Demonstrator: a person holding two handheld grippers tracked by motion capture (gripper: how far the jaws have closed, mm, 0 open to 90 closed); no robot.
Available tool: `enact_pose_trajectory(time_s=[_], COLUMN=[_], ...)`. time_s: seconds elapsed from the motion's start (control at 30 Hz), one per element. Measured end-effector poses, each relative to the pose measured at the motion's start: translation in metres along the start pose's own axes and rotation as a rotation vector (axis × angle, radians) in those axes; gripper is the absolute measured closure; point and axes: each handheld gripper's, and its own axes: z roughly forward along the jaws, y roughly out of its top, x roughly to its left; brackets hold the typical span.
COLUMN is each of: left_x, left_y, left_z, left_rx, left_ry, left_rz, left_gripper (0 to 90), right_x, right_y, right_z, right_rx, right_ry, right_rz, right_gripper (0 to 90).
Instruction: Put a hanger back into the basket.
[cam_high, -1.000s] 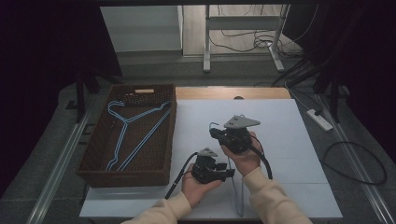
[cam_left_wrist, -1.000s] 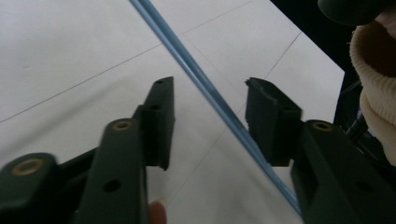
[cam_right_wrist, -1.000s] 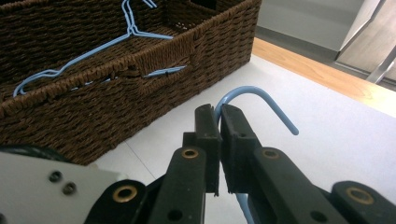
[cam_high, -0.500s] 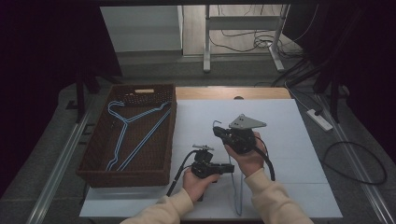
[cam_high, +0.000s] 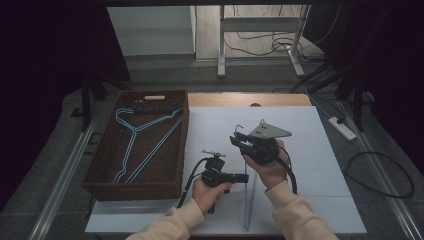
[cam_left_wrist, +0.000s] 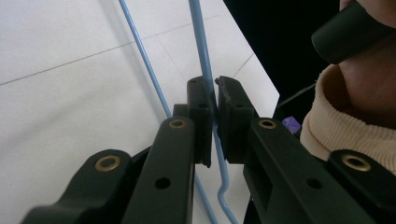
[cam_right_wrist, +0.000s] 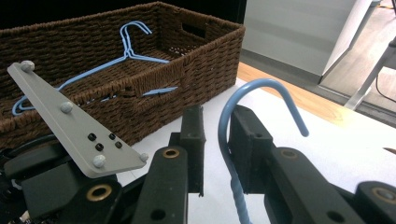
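Observation:
A blue wire hanger is held up over the white table between both hands. My left gripper has just closed on one of its lower wires; in the left gripper view the pads pinch the wire. My right gripper is higher, at the hook. Its jaws have just been opening. In the right gripper view the hook's neck stands between the pads, with a gap on its left side.
A brown wicker basket stands at the left of the table with another blue hanger lying in it; the right gripper view shows its wall. The white sheet spreads to the right. Cables lie on the floor beyond.
Both hands have kept nearly the same place, and the hanger still stands between them. Jaw movement is too small to make out from above.

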Motion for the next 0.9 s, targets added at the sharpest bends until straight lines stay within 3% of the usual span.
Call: enact_pose_trajectory(time_s=[0.2,0.3,0.43,0.63,0.9], left_x=[-0.006,-0.006,-0.007,-0.002,-0.002], left_y=[0.003,0.005,0.005,0.008,0.010], left_z=[-0.006,-0.011,-0.015,-0.021,-0.026], left_rx=[0.018,0.013,0.015,0.001,-0.016], left_ry=[0.006,0.006,0.038,0.029,0.035], left_rz=[0.019,0.026,0.055,0.035,0.034], left_gripper=[85.9,87.1,87.4,87.5,87.5], right_x=[-0.004,-0.007,-0.011,-0.021,-0.032], right_y=[0.001,0.000,-0.002,-0.013,-0.028], right_z=[-0.005,-0.011,-0.020,-0.035,-0.052], right_rx=[-0.009,-0.013,-0.009,-0.003,-0.014], right_ry=[-0.005,0.011,0.034,0.069,0.075], right_rz=[0.009,0.025,0.046,0.080,0.116], right_gripper=[70.5,60.7,51.2,39.4,35.6])
